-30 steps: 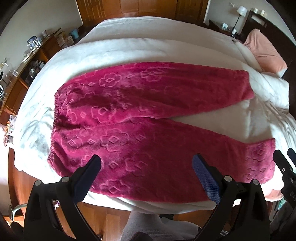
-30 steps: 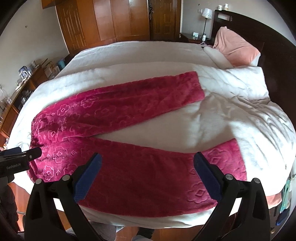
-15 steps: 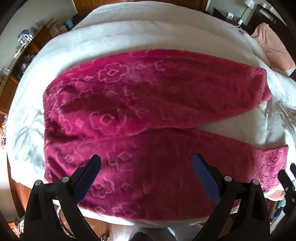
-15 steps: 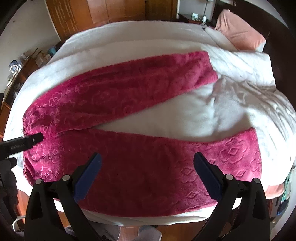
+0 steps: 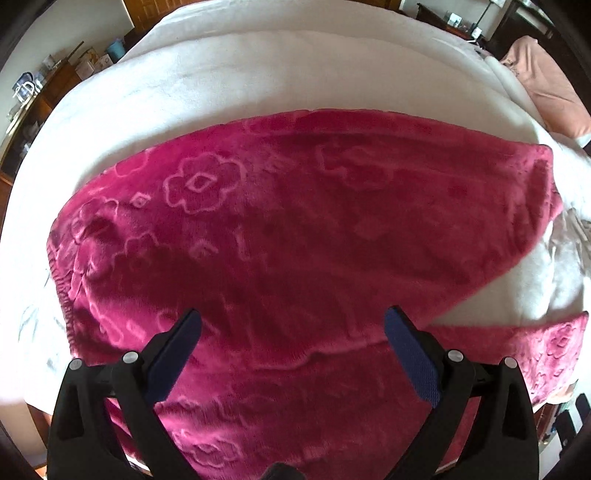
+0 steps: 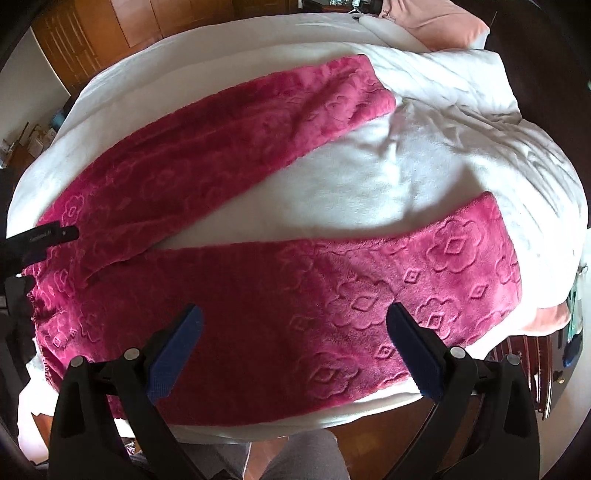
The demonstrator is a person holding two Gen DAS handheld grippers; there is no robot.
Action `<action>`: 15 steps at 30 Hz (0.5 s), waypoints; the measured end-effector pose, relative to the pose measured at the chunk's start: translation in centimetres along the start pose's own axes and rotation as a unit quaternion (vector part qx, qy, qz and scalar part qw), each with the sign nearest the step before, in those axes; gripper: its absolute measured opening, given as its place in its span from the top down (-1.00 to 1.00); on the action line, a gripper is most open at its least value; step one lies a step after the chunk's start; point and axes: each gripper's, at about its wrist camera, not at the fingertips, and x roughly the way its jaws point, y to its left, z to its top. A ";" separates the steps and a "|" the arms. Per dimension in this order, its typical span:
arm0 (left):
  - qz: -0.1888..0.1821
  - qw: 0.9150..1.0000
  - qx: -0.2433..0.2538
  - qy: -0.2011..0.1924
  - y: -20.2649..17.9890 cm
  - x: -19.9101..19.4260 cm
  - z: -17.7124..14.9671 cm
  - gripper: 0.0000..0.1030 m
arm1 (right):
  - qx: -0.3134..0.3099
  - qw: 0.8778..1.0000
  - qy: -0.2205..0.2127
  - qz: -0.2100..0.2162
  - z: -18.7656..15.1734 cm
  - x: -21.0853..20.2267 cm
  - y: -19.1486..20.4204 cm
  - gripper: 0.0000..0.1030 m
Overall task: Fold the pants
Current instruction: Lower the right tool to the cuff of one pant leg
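Observation:
Magenta fleece pants [image 5: 303,236] with a raised flower pattern lie flat on a white blanket [image 5: 258,81], waistband at the left, both legs spread apart toward the right. My left gripper [image 5: 291,332] hangs open just above the seat and crotch of the pants, nothing between its blue pads. In the right wrist view the pants [image 6: 332,288] show both legs; my right gripper [image 6: 293,328] is open over the near leg, close to the bed's front edge. The left gripper's tip [image 6: 48,236] shows at the left edge, over the waistband end.
A pink pillow [image 5: 546,85] lies at the far right by the headboard. Wooden wardrobes [image 6: 122,29] stand behind the bed, and a cluttered sideboard [image 5: 40,96] runs along the left. The blanket [image 6: 424,162] between the legs is bare. A person's grey-clad leg [image 6: 306,458] is below.
Both grippers have dropped closer to the bed and moved forward over the pants, which now fill far more of each view. Both stay open.

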 end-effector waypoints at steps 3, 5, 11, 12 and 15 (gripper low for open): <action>0.006 1.000 0.003 0.009 0.4 1.4 0.4 -0.90 | -0.006 1.000 -0.001 -0.003 0.1 0.2 0.5 -0.95; 0.009 1.000 0.002 0.015 0.6 2.1 0.6 -0.90 | -0.007 1.000 0.004 -0.002 0.0 0.6 0.7 -0.95; -0.011 1.000 -0.004 0.012 1.1 3.5 1.8 -0.90 | -0.003 1.000 0.012 -0.012 1.1 2.2 -0.4 -0.95; -0.008 1.000 -0.006 0.011 1.3 3.6 2.0 -0.90 | -0.006 1.000 0.009 -0.018 1.5 2.5 -0.7 -0.95; 0.009 1.000 -0.009 0.006 1.9 4.1 2.9 -0.90 | -0.012 0.999 -0.003 -0.037 3.6 3.5 -2.4 -0.94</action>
